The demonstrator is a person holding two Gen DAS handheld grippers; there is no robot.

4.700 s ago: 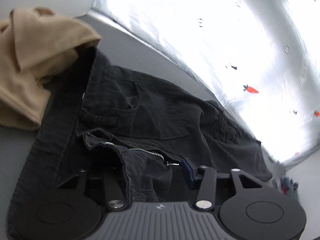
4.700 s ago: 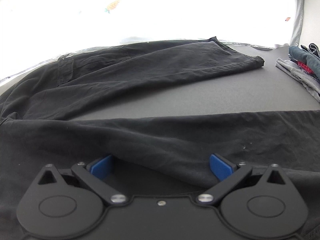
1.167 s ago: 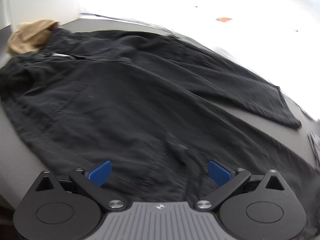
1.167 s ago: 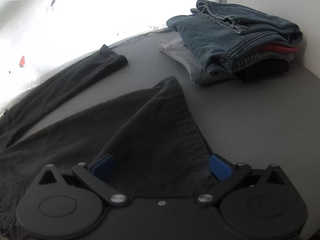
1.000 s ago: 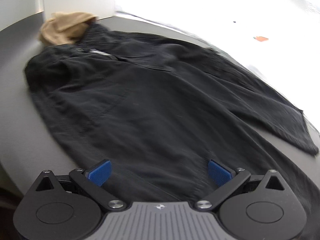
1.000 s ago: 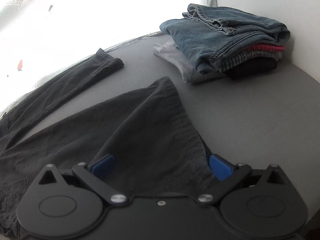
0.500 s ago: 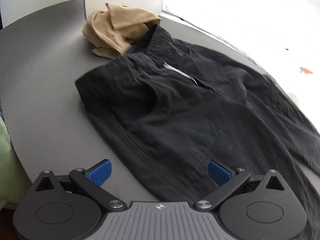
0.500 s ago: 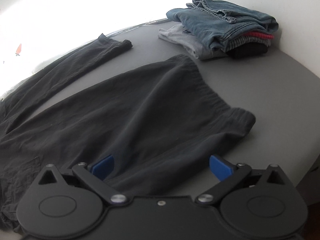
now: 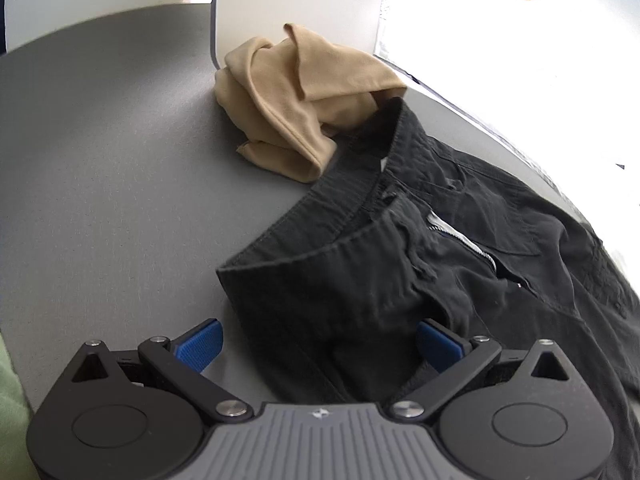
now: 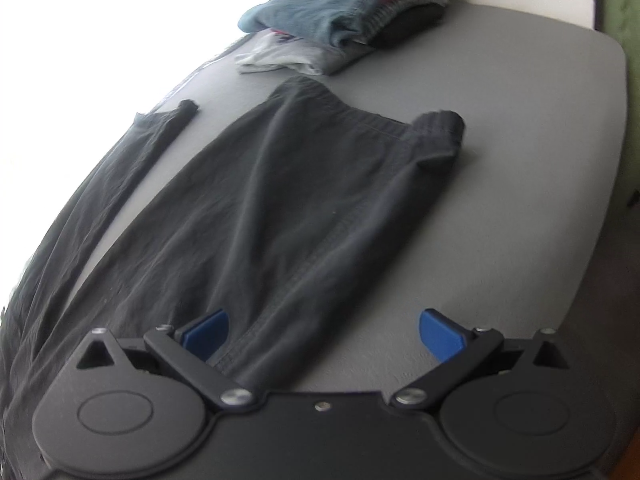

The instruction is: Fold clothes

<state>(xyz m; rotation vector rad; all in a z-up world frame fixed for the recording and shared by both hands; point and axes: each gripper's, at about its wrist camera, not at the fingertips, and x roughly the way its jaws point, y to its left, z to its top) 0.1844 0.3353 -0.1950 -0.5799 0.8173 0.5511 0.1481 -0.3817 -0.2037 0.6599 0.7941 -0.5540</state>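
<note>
Still early, judging from the left wrist view: one pair of black trousers (image 9: pixel 460 264) spread flat on the grey table (image 9: pixel 100 160), waistband toward the camera, fly unzipped, no fold begun. Left gripper (image 9: pixel 318 340) spread wide, holding nothing, hanging just over the near waist corner. One crumpled tan garment (image 9: pixel 304 104) against the waistband's far end, unfolded (probably next in line). Over in the right wrist view: two trouser legs apart, the near leg (image 10: pixel 288 208) with its hem curled at one corner, the far leg (image 10: pixel 132 160) lying along the bright edge of the table. Right gripper (image 10: pixel 324 330) likewise wide open and empty, low over the near leg's seam. One finished stack (image 10: pixel 344 20) beyond the hems, with at least four folded pieces in it (denim on top). Left to do, by that reckoning: the trousers entirely, then the tan piece.
</note>
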